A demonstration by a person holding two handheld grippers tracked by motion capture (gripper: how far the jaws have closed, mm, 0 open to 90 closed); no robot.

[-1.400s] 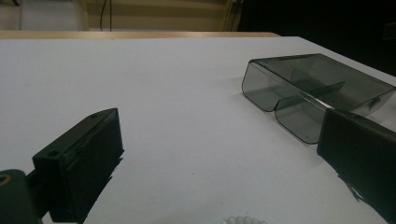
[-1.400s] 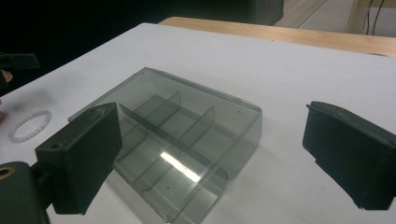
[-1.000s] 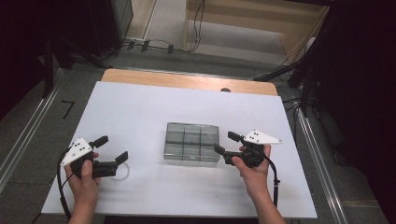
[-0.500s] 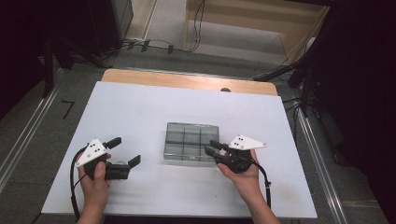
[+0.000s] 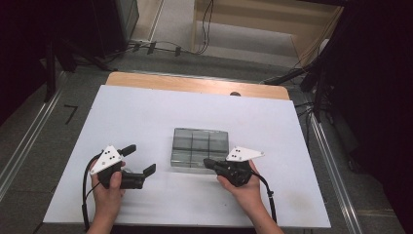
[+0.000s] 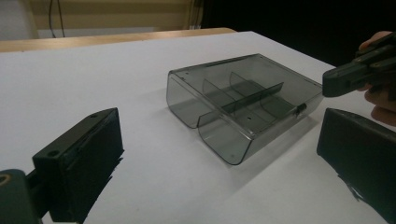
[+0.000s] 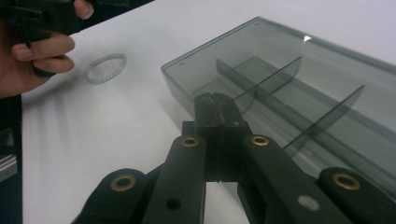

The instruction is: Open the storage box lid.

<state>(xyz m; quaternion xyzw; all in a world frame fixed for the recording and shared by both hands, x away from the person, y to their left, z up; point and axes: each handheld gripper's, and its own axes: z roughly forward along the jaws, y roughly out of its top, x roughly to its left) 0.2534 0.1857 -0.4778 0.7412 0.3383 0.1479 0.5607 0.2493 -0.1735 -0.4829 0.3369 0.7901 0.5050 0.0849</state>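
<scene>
**Compartment box, smoked clear plastic: lidded, lying flat mid-table**

Item: compartment box, translucent grey, with inner dividers that split it into several cells. All cells that can be seen are empty. It rests flat on the white table, slightly toward the person's edge, its lid seemingly down, with a small latch tab on the long side nearest the right hand.

Right gripper: held low, close to the tabletop, tips aimed at the box's near edge beside the latch. Its jaws have just been closing and now stand pressed together with nothing between them; in the right gripper view the tips meet just in front of the box wall, at or almost at the plastic. Contact cannot be settled from these pictures. Pressed-together tips make a narrow point, so the likely purpose is to prod or pry the latch, not to grasp the box.

Left gripper: jaws spread wide, nothing between them, resting low on the table to the box's left and clear of it. From the left gripper view the box lies ahead, between the two fingers in line of sight but beyond their reach. This looks like a waiting posture, ready to steady the box.

Also present: a small pale beaded ring lying flat on the table near the left hand, apart from the box.
</scene>
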